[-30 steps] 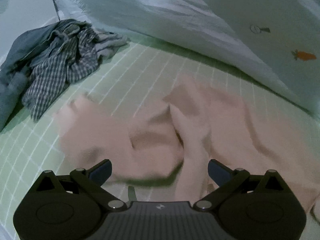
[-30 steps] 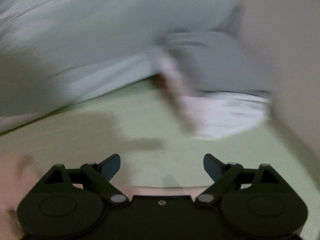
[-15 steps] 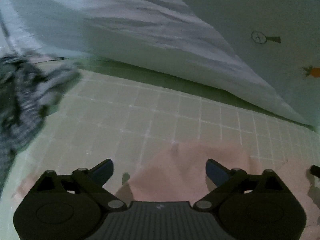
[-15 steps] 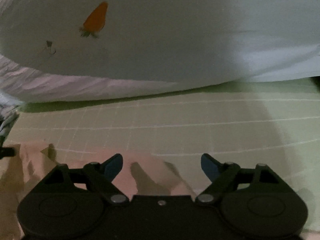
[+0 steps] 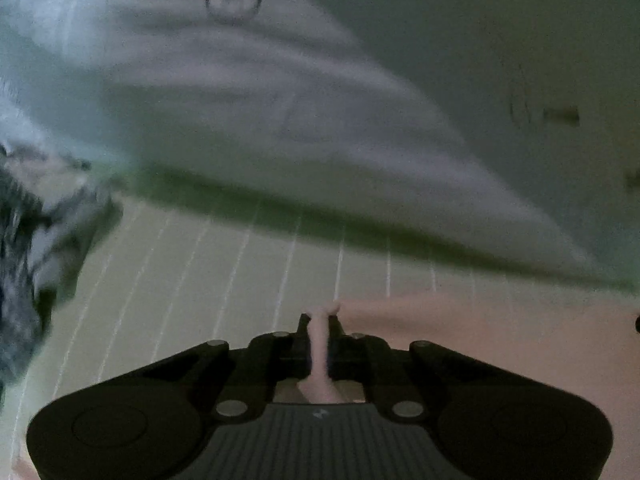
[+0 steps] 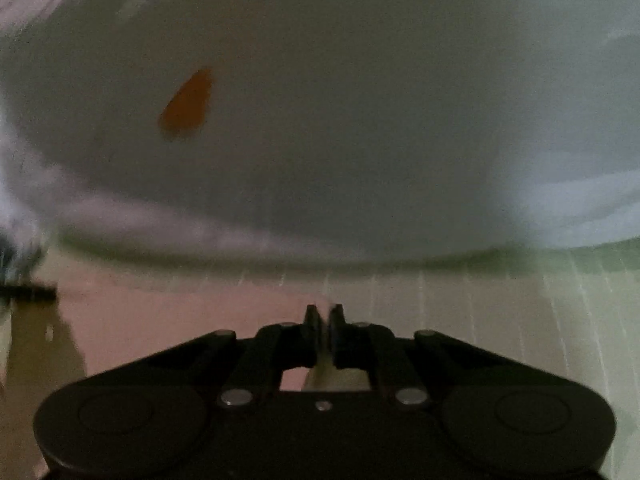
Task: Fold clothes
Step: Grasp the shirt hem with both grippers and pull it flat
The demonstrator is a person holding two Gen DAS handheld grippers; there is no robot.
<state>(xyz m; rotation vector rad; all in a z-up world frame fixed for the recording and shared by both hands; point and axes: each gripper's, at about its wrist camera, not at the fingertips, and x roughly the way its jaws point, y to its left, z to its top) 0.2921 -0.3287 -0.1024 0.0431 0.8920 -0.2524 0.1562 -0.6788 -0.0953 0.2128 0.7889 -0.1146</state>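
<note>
A pink garment (image 5: 500,344) lies on the green checked bed sheet (image 5: 192,280). My left gripper (image 5: 319,326) is shut on its edge, with a pinched fold of pink cloth standing between the fingers. In the right wrist view the pink garment (image 6: 168,320) spreads to the left. My right gripper (image 6: 324,316) is shut at the garment's right edge, with a thin sliver of cloth between the fingers. The tip of the left gripper (image 6: 28,292) shows at the far left of the right wrist view.
A large white duvet with carrot prints (image 6: 320,120) is heaped along the far side of the bed; it also shows in the left wrist view (image 5: 260,112). A pile of dark checked clothes (image 5: 36,248) lies at the left.
Both grippers went from wide open to shut on the pink garment's edge. The views have dropped lower and closer to the sheet and are blurred by motion.
</note>
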